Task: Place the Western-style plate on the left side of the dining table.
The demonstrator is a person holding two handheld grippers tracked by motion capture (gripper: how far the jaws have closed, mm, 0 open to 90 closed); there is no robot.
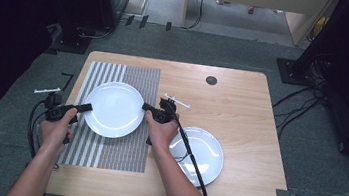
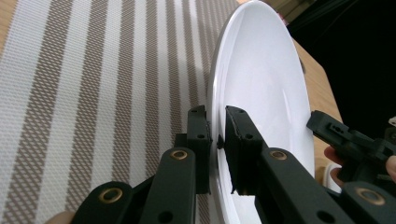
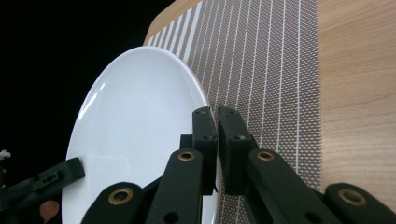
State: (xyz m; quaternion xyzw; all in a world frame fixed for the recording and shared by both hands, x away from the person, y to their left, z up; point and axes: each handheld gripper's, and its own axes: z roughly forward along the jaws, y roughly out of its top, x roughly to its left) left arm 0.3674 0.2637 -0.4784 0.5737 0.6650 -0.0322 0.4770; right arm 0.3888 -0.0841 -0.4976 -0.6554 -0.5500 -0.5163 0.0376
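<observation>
1. The person's left tool [image 1: 85,107] pinches the left rim of the white plate [image 1: 114,108]; in the left gripper view the two black jaws stand on either side of the plate's [image 2: 261,93] edge, pads pressed on it
2. The right tool [image 1: 146,107] pinches the opposite, right rim of the same plate; in the right gripper view its jaws sit nearly together with the thin edge of the plate [image 3: 135,126] caught between them
3. The plate is over the striped placemat [image 1: 116,146], toward the mat's far half, on the left part of the wooden counter [image 1: 242,106]. Whether it rests on the mat or hangs just above it cannot be told from the pictures
4. From each gripper view the other tool shows across the plate, gripping the far rim: the right tool [image 2: 322,123] in the left gripper view, the left tool [image 3: 77,169] in the right gripper view
5. The left hand [image 1: 56,131] holds its tool at the left edge of the mat, and the right hand [image 1: 162,132] holds its tool just right of the mat; both forearms come in from the near side of the counter
6. A second white plate [image 1: 203,154] lies on the bare wood to the right of the mat, near the front edge, partly under the right forearm and the cable [image 1: 190,155] that trails from the right tool
7. A small dark round grommet [image 1: 211,80] sits in the counter near its far edge, well apart from both plates
</observation>
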